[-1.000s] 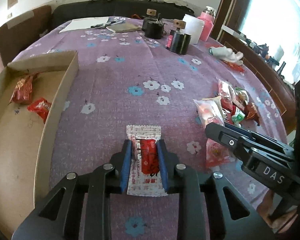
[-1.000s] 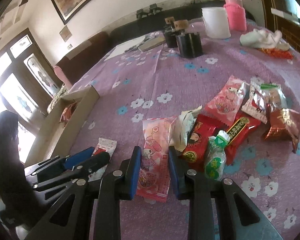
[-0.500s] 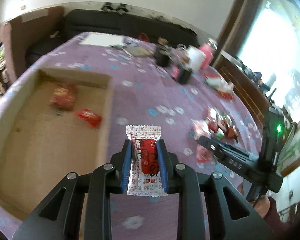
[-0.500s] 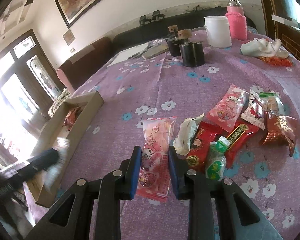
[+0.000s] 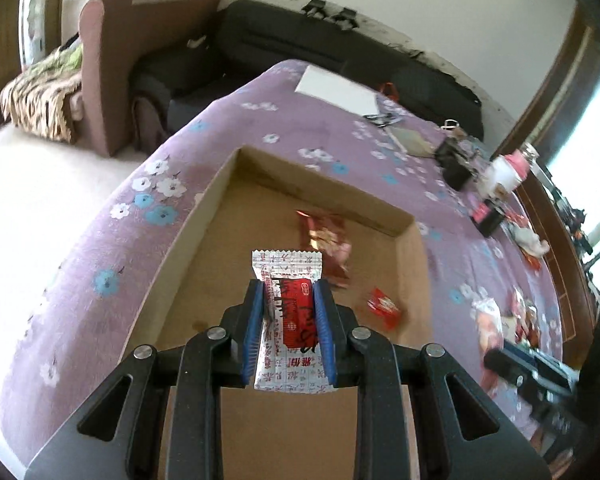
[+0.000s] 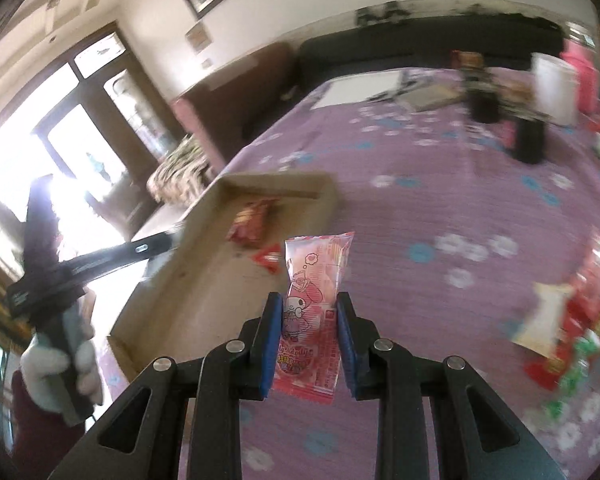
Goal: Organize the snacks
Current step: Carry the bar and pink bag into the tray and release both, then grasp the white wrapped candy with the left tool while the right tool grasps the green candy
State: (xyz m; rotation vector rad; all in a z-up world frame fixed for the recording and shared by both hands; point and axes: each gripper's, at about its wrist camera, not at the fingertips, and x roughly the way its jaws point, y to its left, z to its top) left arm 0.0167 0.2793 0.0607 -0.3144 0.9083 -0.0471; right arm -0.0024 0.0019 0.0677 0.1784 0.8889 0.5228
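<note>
Hovering over shallow brown cardboard box [image 5: 204,216] at the surface's [image 5: 80,320] edge: left gripper [image 5: 288,332], fingers pinching white-and-red snack packet [image 5: 290,320]; right gripper [image 6: 307,344], fingers pinching pink cartoon-print wafer packet [image 6: 312,304] beside box's near wall

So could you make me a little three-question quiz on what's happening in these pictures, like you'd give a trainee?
1. True or false: the cardboard box on the purple tablecloth already has snacks lying in it.
2. Which packet is clamped in the right gripper? A) a green sweet B) a pink cartoon packet C) a white cloth
3. Fill the gap: the left gripper holds a white and ____ packet over the box.

Key:
1. True: a red foil bag and a small red packet lie inside.
2. B: the pink cartoon packet.
3. Red: the white and red packet.
</note>
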